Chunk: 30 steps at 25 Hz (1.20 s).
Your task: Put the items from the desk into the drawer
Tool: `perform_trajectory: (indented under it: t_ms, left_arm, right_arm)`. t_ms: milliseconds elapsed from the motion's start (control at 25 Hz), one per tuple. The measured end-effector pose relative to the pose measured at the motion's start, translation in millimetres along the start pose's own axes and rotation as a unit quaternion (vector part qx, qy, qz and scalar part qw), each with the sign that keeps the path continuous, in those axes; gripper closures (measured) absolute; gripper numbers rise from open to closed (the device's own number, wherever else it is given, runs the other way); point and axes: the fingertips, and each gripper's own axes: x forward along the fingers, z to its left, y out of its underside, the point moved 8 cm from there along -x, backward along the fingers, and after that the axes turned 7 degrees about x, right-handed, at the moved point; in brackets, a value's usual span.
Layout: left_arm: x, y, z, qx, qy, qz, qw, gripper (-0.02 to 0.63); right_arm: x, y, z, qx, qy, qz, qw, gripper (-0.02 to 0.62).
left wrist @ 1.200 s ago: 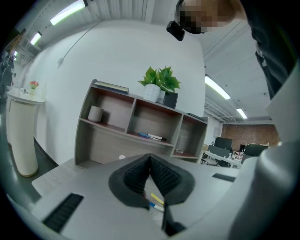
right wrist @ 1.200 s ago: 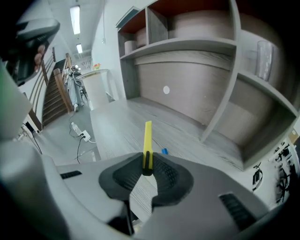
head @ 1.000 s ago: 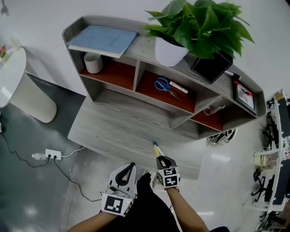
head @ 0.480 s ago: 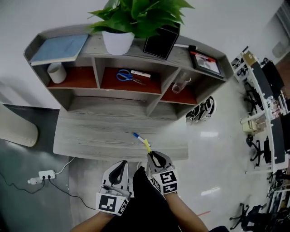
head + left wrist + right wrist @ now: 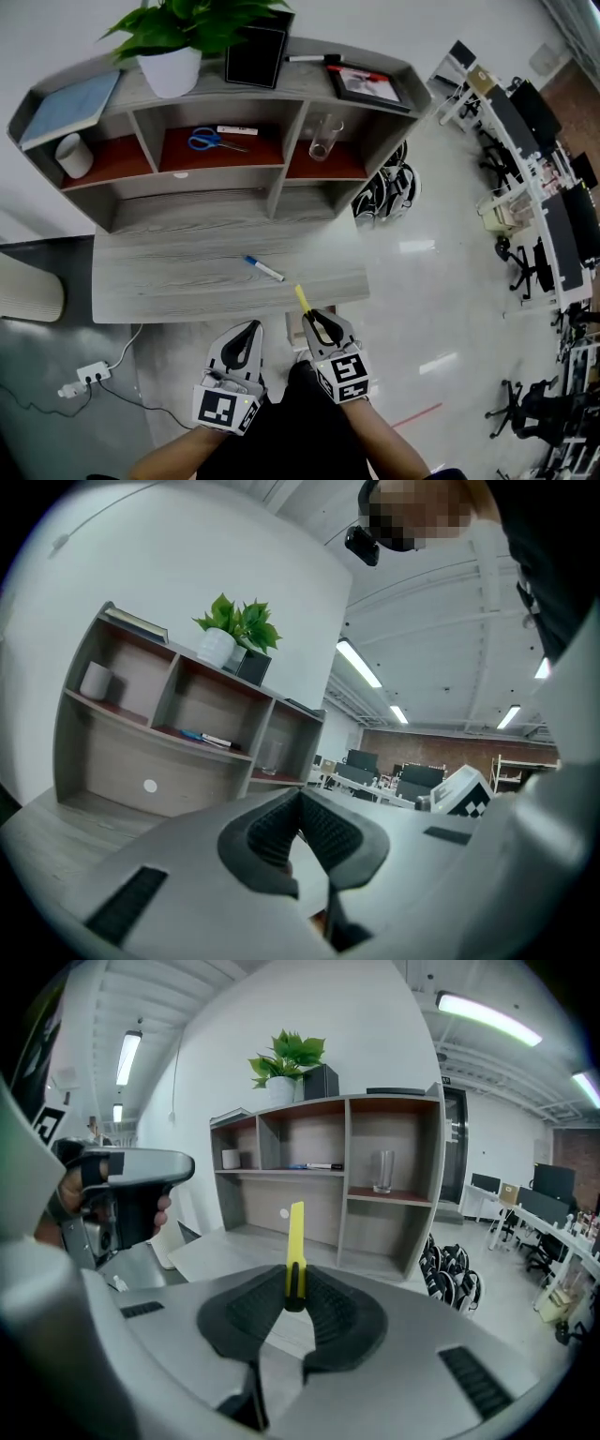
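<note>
Right gripper [image 5: 318,322] backs off desk [image 5: 169,281] edge | grasps yellow pen [image 5: 302,300], pointing forward | left gripper [image 5: 249,334] clenched, empty | blue pen [image 5: 263,269] lies slantwise on desk, ahead, between both

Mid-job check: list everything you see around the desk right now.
desk: one, grey wood, in front of the grippers
shelf unit: one, grey, at desk's back
pen: one, white, blue cap, on the desk
scissors: one, blue-handled, middle compartment
glass: one, clear, right compartment
cup: one, white, left compartment
plant: one, green, white pot, shelf top
yellow pen: one, yellow, in right gripper's jaws
left gripper: one, grey, jaws together, empty
right gripper: one, grey, jaws on yellow pen
</note>
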Motion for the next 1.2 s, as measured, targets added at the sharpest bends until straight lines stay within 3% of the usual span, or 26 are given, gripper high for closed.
perform_trajectory:
  t_ms: [360,520,760,1200]
  left_arm:
    - [5.8,18.0,-56.2,-0.011,-0.057,0.021,0.9981,0.594]
    - [7.4,26.4,-80.4,-0.017,-0.089,0.033,0.9953,0.594]
    - [10.4,39.5,-110.4,-0.028,-0.141,0.037,0.9889,0.594]
    - [7.5,65.0,-135.8,-0.038,-0.211,0.048,0.9755,0.594]
  right_arm:
    - [-25.9,44.8,-50.7,-0.013,-0.033,0.028,0.999,0.52]
    - [-19.8,73.8,-66.5,-0.047,-0.064,0.06,0.995,0.52]
    - [5.5,131.3,-89.0,-0.099,-0.11,0.12,0.982,0.52]
    - [65.3,225.1,-125.4,-0.184,-0.143,0.204,0.951,0.52]
